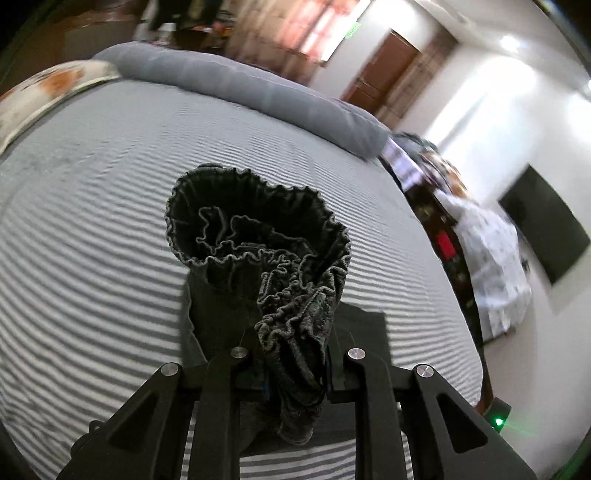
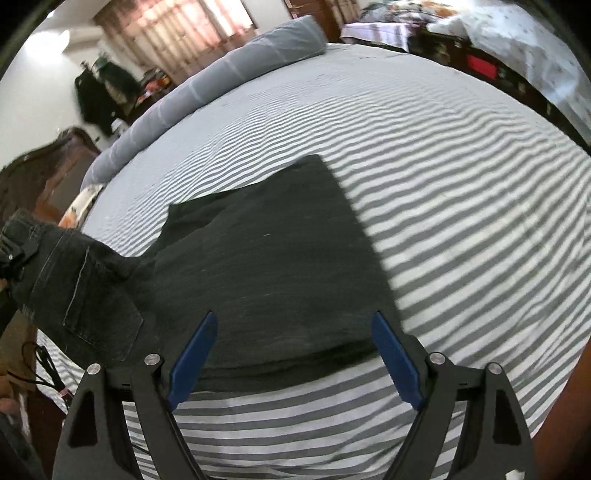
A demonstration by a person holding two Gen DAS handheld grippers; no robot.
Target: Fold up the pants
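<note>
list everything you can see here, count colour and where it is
pants: one, black, legs flat on the bed, elastic waistband lifted and bunched in the left gripper
bedsheet: one, grey and white striped, covering the bed
bolster: one, plain grey, along the far edge of the bed
pillow: one, white with orange print, far left corner of the bed
curtains: pinkish, over a bright window at the back
door: one, brown wood, back wall
left gripper: one, black, shut on the waistband
right gripper: one, black with blue pads, open above the pants
</note>
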